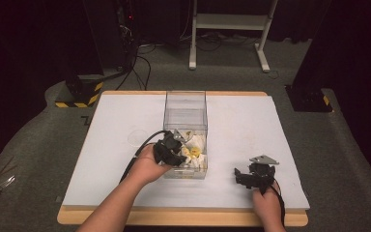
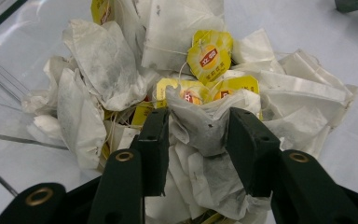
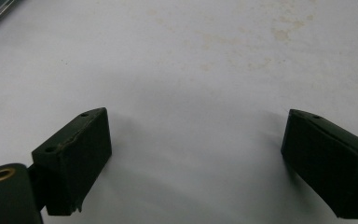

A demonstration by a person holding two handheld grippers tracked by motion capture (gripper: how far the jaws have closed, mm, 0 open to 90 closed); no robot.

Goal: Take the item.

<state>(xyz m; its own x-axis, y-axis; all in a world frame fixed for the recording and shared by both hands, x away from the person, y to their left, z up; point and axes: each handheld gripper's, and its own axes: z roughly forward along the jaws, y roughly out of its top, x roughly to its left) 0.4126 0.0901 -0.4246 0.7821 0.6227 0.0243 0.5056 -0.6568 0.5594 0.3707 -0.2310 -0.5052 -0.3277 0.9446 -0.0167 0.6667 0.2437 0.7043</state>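
A clear plastic box (image 1: 185, 108) stands in the middle of the white table (image 1: 251, 121). Its near end holds a pile of white tea bags (image 1: 196, 153) with yellow tags (image 2: 209, 55). My left gripper (image 1: 170, 147) reaches into the box from the left. In the left gripper view its jaws pinch one crumpled tea bag (image 2: 200, 126) at the top of the pile, so my left gripper (image 2: 198, 128) is shut on it. My right gripper (image 1: 251, 176) rests low over bare table to the right of the box. My right gripper (image 3: 196, 144) is open with nothing between its jaws.
A faint clear round disc (image 1: 137, 136) lies on the table left of the box. Beyond the table on the floor are a white desk frame (image 1: 232, 21), cables, and black stands with striped bases (image 1: 77, 99).
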